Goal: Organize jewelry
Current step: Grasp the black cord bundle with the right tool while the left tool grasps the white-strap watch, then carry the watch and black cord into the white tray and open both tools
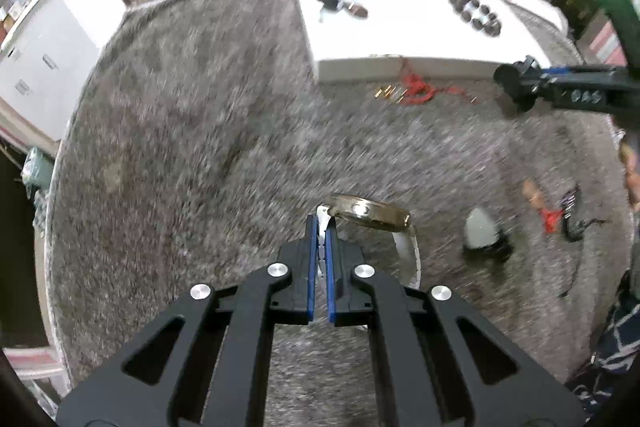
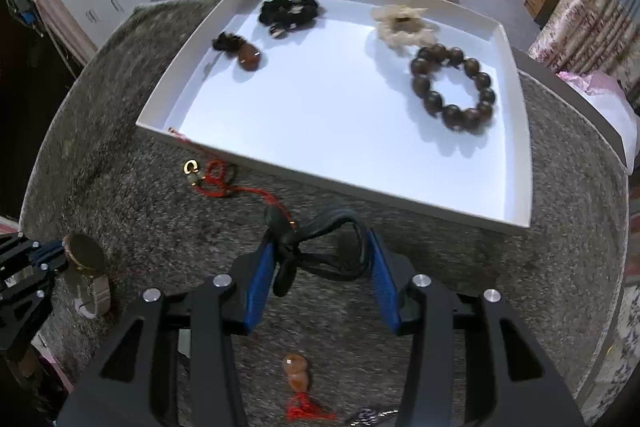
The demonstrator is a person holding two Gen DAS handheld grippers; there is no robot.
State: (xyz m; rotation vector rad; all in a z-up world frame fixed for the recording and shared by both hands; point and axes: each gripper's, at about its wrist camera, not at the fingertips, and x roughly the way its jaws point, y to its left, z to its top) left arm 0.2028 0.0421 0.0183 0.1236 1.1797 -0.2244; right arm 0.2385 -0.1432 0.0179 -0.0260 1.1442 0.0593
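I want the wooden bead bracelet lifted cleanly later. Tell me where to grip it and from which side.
Grip the wooden bead bracelet across one stretch of its ring, one finger in the open middle and one outside, coming straight down from above. It lies flat in the white tray, so only its top is exposed. The near arc is probably best, away from the pale hair tie touching its far side.

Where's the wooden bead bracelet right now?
In the right wrist view the wooden bead bracelet lies inside the white tray, toward its right side, just below the cream hair tie and apart from the dark items on the tray's left.
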